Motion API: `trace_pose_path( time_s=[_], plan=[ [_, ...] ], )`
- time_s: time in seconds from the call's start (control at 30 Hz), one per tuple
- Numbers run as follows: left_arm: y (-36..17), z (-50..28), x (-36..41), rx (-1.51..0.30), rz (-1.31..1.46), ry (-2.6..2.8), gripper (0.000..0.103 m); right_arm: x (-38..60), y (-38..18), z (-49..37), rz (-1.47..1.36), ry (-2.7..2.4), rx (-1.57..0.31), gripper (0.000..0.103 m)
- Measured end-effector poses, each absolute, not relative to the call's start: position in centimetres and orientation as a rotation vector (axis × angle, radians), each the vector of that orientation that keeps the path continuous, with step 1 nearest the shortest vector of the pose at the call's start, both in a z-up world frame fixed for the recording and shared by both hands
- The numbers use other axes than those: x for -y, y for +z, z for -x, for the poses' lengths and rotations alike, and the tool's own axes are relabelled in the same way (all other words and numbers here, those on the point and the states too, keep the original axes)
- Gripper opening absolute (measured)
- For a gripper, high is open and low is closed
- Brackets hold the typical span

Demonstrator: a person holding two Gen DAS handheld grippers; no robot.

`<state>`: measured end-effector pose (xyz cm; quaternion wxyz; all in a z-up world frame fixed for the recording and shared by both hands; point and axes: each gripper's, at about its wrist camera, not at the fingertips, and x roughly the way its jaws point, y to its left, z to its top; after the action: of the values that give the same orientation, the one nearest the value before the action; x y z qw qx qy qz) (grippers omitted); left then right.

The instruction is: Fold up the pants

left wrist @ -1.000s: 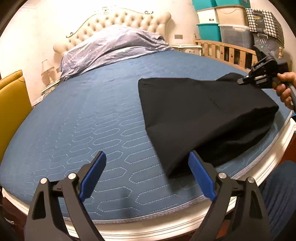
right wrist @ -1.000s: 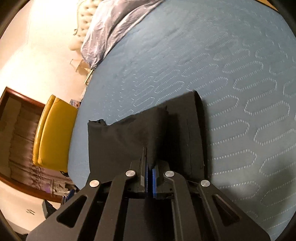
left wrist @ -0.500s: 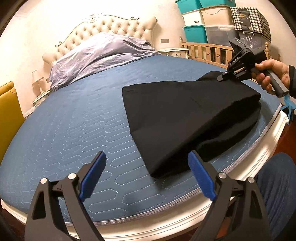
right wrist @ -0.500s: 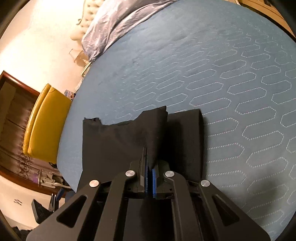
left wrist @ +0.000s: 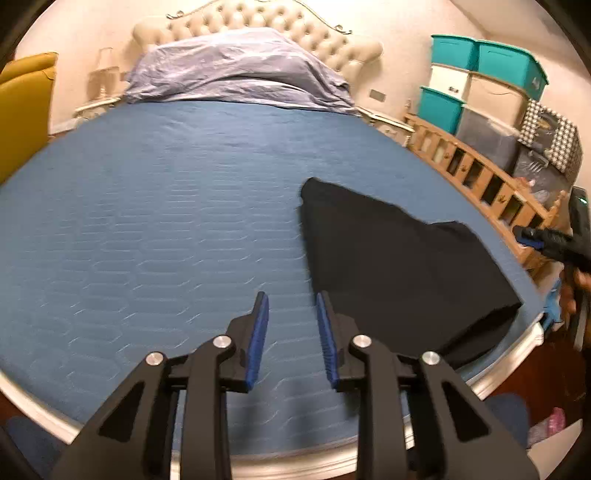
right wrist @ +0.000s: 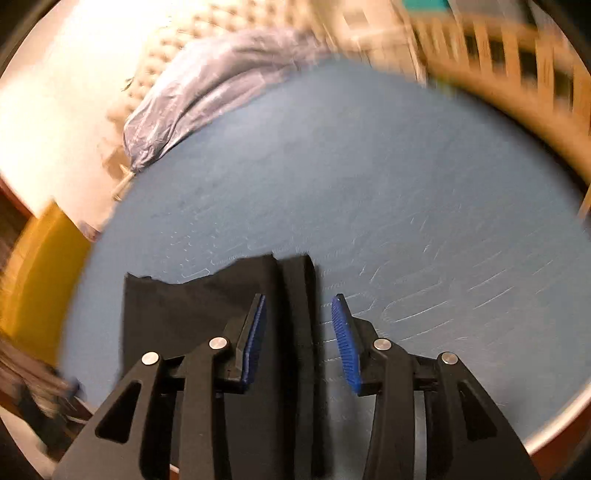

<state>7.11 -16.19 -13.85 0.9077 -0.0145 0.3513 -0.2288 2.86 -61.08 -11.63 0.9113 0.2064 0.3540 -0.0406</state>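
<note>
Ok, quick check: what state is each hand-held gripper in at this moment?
Left hand-held gripper: open, holding nothing, over the bed.
Right hand-held gripper: open, holding nothing, above the black pants.

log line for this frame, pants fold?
pants: folded, on bed | left gripper: open, empty | right gripper: open, released

Black pants point(left wrist: 402, 258) are seen on a blue mattress cover point(left wrist: 166, 221) quilted in pale elongated hexagons, backed by a cream tufted headboard point(left wrist: 266, 22), lilac bedding point(left wrist: 236, 70), a mustard-yellow chair point(left wrist: 22, 107), teal and white storage bins point(left wrist: 476, 81) and a black-and-white houndstooth box point(left wrist: 550, 136).
</note>
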Motion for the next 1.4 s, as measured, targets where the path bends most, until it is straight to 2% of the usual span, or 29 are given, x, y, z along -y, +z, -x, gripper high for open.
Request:
trace_pose_path(
  time_s=[0.1,0.2,0.27,0.33,0.43,0.47,0.6,0.63,0.7,0.73,0.8,0.97,1.13,1.27,1.4],
  plan=[
    [-14.0,-6.6,20.1,-0.7,-0.055,-0.559,0.025,54.7,-10.2,-1.2,-0.292,0.042,-0.707,0.043],
    [-16.4,-5.8,23.7,-0.734,-0.149,-0.639,0.026,49.2,-12.8,-0.8,-0.18,0.044,-0.768,0.045],
    [-19.6,-4.3,25.2,-0.754,-0.292,-0.639,0.026,48.2,-15.9,-0.6,-0.163,0.004,-0.832,0.045],
    [-20.6,-3.0,24.7,-0.692,-0.312,-0.638,0.026,47.7,-18.2,0.1,-0.124,-0.028,-0.86,0.046],
    [-20.6,-2.7,24.3,-0.674,-0.337,-0.634,0.031,47.3,-18.9,1.4,-0.102,-0.015,-0.802,0.046],
    [-20.1,-3.3,24.1,-0.702,-0.317,-0.635,0.035,47.4,-18.9,1.2,-0.118,-0.016,-0.802,0.046],
    [-16.4,-6.5,21.6,-0.718,-0.126,-0.63,0.04,46.8,-18.5,0.6,-0.112,-0.068,-0.817,0.05],
    [-15.8,-7.7,21.2,-0.712,-0.11,-0.606,0.04,46.9,-17.9,0.6,-0.141,-0.086,-0.819,0.052],
    [-14.5,-11.9,21.1,-0.713,-0.102,-0.553,0.04,47.3,-16.1,0.6,-0.221,-0.098,-0.778,0.065],
    [-14.2,-13.1,21.2,-0.706,-0.111,-0.538,0.039,47.6,-15.0,0.6,-0.254,-0.095,-0.744,0.067],
    [-13.7,-16.3,22.3,-0.703,-0.128,-0.526,0.033,48.0,-13.3,-0.1,-0.274,-0.101,-0.713,0.069],
    [-13.9,-19.9,27.2,-0.73,-0.22,-0.551,0.032,48.7,-10.2,-6.9,-0.216,-0.18,-0.738,0.069],
    [-16.6,-21.6,31.6,-0.8,-0.297,-0.591,0.032,49.4,-13.8,-13.5,-0.144,-0.279,-0.847,0.069],
    [-18.5,-23.8,32.1,-0.834,-0.313,-0.558,0.034,50.2,-16.6,-15.4,-0.1,-0.348,-0.895,0.069],
    [-19.2,-25.4,32.4,-0.816,-0.334,-0.525,0.034,50.4,-17.6,-15.3,-0.065,-0.373,-0.879,0.077]
  ],
)
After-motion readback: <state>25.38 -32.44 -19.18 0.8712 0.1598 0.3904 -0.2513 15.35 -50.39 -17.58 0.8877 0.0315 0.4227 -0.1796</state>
